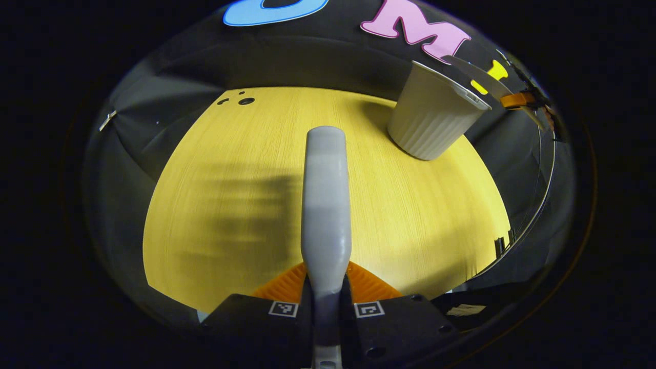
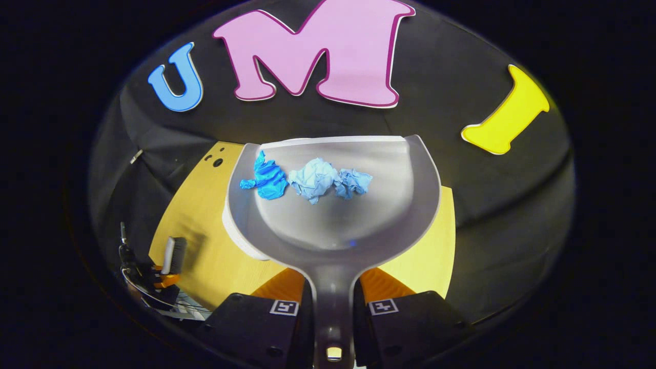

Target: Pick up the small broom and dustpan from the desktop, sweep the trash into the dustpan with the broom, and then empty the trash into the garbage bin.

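Yellow wood-grain desktop (image 1: 246,169) under white ribbed garbage bin (image 1: 433,120)

bin (image 2: 241,233) mostly hidden behind dustpan (image 2: 333,205), broom (image 1: 326,205) bristles unseen

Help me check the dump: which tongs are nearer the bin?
Right. Its tongs hold the dustpan over the bin; the left tongs, holding the broom, sit back across the table.

The left gripper view looks forward and down from close above the yellow desktop (image 1: 410,215), bin (image 1: 433,120) at one o'clock. The right gripper view faces the booth wall across the same desktop (image 2: 200,205), seen at nine o'clock.
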`<state>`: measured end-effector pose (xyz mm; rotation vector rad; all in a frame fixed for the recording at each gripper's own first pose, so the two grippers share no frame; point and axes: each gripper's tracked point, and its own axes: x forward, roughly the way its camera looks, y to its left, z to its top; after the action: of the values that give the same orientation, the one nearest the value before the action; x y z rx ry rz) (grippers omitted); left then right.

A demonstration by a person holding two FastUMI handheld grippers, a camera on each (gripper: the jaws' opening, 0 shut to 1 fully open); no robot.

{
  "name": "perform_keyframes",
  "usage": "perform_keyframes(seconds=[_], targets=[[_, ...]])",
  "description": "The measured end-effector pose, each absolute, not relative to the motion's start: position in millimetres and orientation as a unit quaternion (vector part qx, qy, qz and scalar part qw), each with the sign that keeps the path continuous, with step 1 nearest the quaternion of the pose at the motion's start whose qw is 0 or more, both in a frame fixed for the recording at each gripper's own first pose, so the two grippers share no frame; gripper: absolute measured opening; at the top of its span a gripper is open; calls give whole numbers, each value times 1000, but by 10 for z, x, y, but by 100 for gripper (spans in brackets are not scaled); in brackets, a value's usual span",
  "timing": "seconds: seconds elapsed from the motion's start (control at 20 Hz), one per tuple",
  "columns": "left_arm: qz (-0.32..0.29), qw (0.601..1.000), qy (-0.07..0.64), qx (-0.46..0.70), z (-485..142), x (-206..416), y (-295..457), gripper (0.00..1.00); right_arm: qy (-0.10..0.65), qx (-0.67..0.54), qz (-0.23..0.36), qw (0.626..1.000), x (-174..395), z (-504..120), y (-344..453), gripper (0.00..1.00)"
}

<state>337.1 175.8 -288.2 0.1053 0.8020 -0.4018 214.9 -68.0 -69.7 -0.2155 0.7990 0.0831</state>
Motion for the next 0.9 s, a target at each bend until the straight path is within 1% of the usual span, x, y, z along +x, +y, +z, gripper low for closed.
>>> perform_keyframes(seconds=[0.05,0.1,0.15,0.2,0.25,0.35,0.45,0.6,0.65,0.7,0.75,0.8,0.85,0.9], targets=[[-192,900,389,48,-2884,3371,1757,28,387,-118,38,914,2159,-718,-693,34],[-189,900,390,45,-2896,3368,1753,25,384,-141,34,912,2221,-755,-733,34],[-185,900,392,41,-2889,3372,1763,29,379,-173,31,908,2305,-795,-794,35],[-180,901,393,37,-2883,3376,1770,25,376,-204,32,903,2328,-855,-825,34],[-177,901,394,33,-2878,3381,1775,28,377,-227,36,897,2344,-894,-840,35],[-176,900,399,22,-2861,3374,1781,29,370,-256,51,892,2366,-878,-848,35],[-173,899,401,20,-2837,3388,1813,25,362,-281,48,887,2345,-859,-855,35],[-169,899,403,22,-2868,3438,1866,25,330,-337,40,881,2414,-834,-833,34],[-169,899,404,21,-2865,3447,1865,29,316,-360,38,877,2464,-825,-843,35],[-169,898,406,20,-2857,3420,1841,26,307,-380,37,872,2496,-807,-857,35],[-170,897,408,19,-2847,3411,1837,29,295,-405,32,865,2534,-771,-882,35],[-173,895,410,20,-2847,3392,1817,25,284,-427,27,858,2557,-757,-907,35],[-173,895,411,22,-2840,3394,1813,25,268,-457,20,848,2591,-723,-927,35],[-173,895,410,25,-2838,3399,1811,28,255,-481,14,839,2591,-677,-955,35]])
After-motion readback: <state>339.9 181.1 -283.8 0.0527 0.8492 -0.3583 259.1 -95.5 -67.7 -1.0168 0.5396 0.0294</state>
